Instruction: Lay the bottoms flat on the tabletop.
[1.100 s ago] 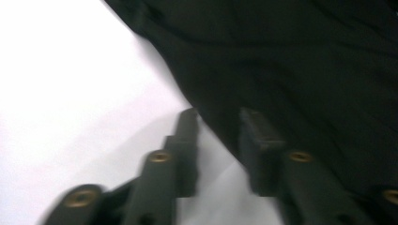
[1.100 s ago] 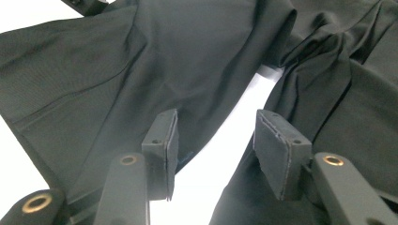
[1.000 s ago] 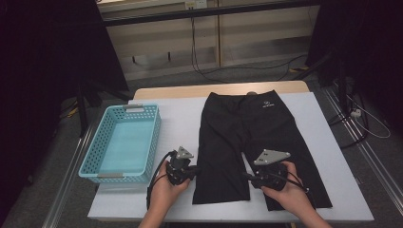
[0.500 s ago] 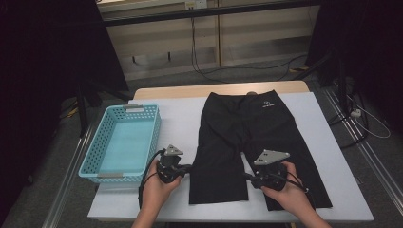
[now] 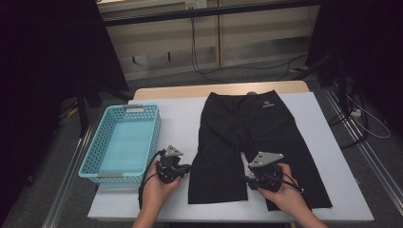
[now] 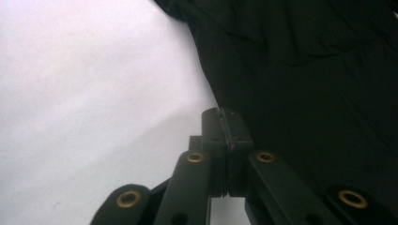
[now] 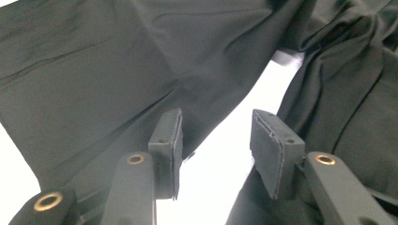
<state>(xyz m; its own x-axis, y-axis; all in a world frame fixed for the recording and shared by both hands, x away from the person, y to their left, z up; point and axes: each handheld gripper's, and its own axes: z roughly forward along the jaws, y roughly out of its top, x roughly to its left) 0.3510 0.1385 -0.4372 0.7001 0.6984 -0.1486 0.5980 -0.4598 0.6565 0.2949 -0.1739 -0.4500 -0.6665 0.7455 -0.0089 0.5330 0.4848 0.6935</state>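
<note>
Our white-covered desk (image 5: 180, 118) carries flat black knee-length fabric shorts (image 5: 252, 137) at its middle, legs toward the near edge, ready for folding. A pale blue plastic mesh basket (image 5: 90, 159) fills the left edge. Left tongs (image 5: 186, 167) sit closed beside the outer hem; right tongs (image 5: 246, 176), parted, have been narrowing over the gap between the legs.

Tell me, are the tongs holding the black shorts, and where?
The left tongs are shut at the outer edge of the shorts' leg; whether cloth is pinched cannot be told. The right tongs are open over the inner leg edges, holding nothing.
</note>
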